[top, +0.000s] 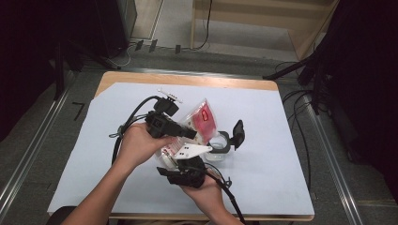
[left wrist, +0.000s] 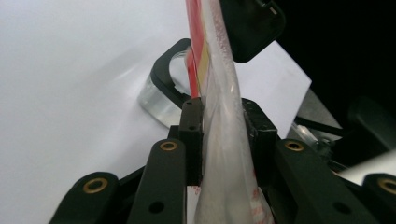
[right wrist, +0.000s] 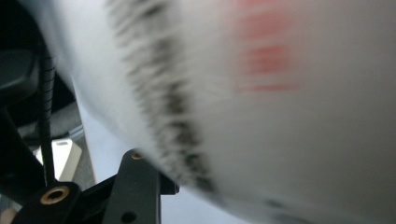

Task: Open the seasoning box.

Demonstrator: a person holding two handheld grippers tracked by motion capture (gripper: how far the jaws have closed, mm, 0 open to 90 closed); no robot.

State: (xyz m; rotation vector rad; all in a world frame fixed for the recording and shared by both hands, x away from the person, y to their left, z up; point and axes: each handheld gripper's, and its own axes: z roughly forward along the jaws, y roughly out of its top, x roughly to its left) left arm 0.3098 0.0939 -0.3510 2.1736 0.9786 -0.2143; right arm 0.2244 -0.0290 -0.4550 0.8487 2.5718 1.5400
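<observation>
A wooden table [top: 187,78] was covered almost wholly by a white sheet [top: 263,178], with a strip of bare wood left along the far edge and at the far left corner. A clear glass jar [top: 217,151] with a black collar and an opened black lid [top: 238,133] was seen on the sheet, near the middle of the table, slightly toward the right edge.
</observation>
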